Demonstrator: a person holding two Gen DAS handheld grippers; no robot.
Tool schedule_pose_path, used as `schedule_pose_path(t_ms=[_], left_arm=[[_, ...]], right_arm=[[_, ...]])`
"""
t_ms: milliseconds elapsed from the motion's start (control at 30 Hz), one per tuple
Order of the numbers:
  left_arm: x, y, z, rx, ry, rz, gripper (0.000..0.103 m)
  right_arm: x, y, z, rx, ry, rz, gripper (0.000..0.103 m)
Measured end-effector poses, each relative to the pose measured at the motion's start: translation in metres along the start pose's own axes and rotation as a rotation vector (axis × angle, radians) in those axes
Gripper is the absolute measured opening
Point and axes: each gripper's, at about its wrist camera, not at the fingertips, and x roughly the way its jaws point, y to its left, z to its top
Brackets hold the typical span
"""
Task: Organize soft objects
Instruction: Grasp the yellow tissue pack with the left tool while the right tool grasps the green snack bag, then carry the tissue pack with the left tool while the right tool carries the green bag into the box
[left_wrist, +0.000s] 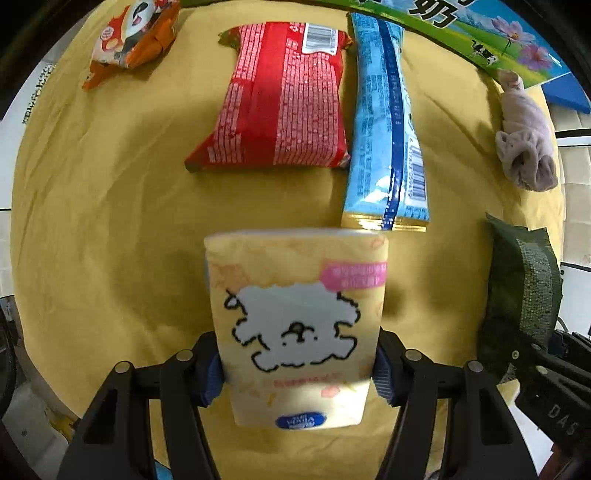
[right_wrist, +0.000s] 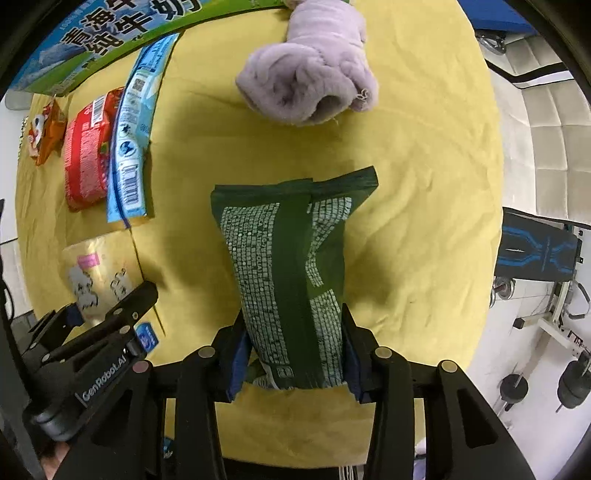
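My left gripper (left_wrist: 297, 373) is shut on a pale yellow tissue pack (left_wrist: 295, 325) with a white dog drawing, above the yellow cloth (left_wrist: 110, 221). My right gripper (right_wrist: 293, 354) is shut on a dark green snack bag (right_wrist: 288, 266), also seen at the right edge of the left wrist view (left_wrist: 521, 280). A red snack bag (left_wrist: 280, 99), a long light-blue bag (left_wrist: 388, 125) and an orange bag (left_wrist: 129, 40) lie in a row at the far side. A lilac plush toy (right_wrist: 310, 74) lies at the far right.
A green and blue milk carton box (left_wrist: 480, 29) stands along the cloth's far edge. Beyond the cloth on the right are white padded seating (right_wrist: 546, 118), a blue-black object (right_wrist: 535, 251) and dumbbells (right_wrist: 572, 384) on the floor.
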Motion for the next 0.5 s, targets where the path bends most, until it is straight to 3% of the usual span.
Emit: schedule_pose_path(t_ms=[233, 500], left_arm=[[-0.005, 0.000, -0.006, -0.002, -0.053, 0.012, 0.059], [-0.083, -0.010, -0.036, 0.060, -0.150, 0.024, 0.059]], right_arm=[[0.008, -0.017, -0.022, 0.042, -0.018, 0.023, 0.040], [-0.023, -0.032, -0.070, 0.029, -0.072, 0.061, 0.037]])
